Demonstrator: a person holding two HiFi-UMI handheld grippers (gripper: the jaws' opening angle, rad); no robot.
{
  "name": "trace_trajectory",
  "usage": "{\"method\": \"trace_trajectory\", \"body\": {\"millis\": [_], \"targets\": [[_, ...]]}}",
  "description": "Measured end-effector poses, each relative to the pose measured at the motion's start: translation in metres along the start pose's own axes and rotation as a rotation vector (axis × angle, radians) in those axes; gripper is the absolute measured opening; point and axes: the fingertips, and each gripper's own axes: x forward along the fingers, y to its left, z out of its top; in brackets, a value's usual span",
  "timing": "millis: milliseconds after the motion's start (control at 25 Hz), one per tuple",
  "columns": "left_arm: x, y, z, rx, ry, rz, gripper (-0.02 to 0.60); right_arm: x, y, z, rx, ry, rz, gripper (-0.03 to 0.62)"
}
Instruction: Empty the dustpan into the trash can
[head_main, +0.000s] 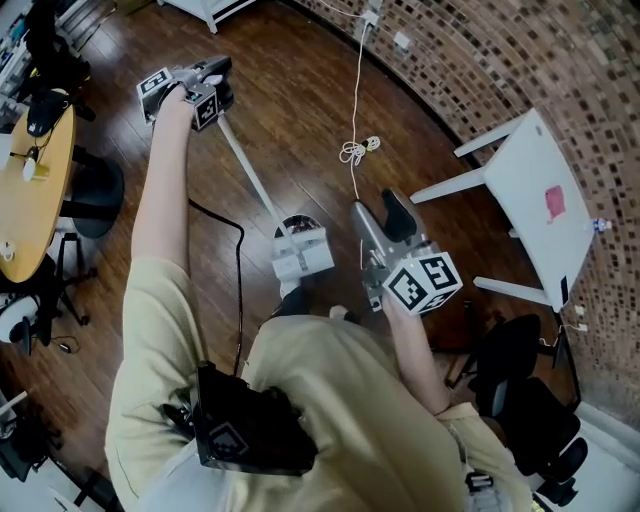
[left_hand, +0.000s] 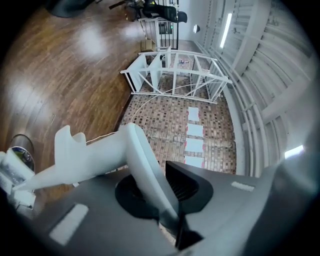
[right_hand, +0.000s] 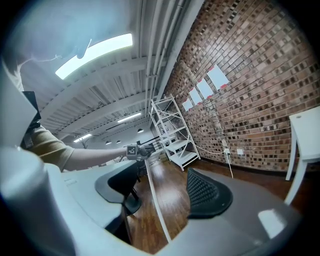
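**Left gripper clamped on the dustpan handle, right gripper loose and empty**

Head view: the person's left gripper (head_main: 215, 85) is held out at arm's length. It is clenched on the top end of the one long white handle (head_main: 250, 175). The handle slants down to the single white dustpan (head_main: 303, 255), which sits at the rim of the one small round trash can (head_main: 296, 223). The right gripper (head_main: 382, 215) hovers just beside the dustpan, its two fingers parted with nothing in them. One white table (head_main: 535, 190) stands by the brick wall (head_main: 480, 60).

Left gripper view: the two jaws of the left gripper (left_hand: 162, 195) pinch the handle's moulded grip (left_hand: 100, 155) with hardly any gap. At the far end, by the left edge, the dustpan (left_hand: 15, 177) lies just beside the trash can (left_hand: 21, 148). One white rack (left_hand: 175, 75) and four paper sheets (left_hand: 194, 137) are in view.

Right gripper view: the two pads of the right gripper (right_hand: 162, 192) stand apart. The thin handle (right_hand: 152, 195) shows through the gap and touches neither pad. It seems to run below the jaws rather than between them. The left gripper (right_hand: 136, 150) holds its far end.
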Motion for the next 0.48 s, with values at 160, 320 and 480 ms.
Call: {"method": "trace_trajectory", "body": {"millis": [160,320,480], "targets": [[-0.003,-0.014,0.007,0.016,-0.047,0.015,0.032,-0.008,-0.001,-0.005,0.001,0.01,-0.02,0.298],[-0.006,-0.007,0.022,-0.008,-0.084,-0.035,0.026,-0.006,-0.004,-0.015,0.026,0.038,-0.025,0.298],[-0.02,-0.012,0.014,0.008,-0.059,-0.006,0.026,-0.007,-0.001,-0.016,0.035,0.033,-0.027,0.298]]}}
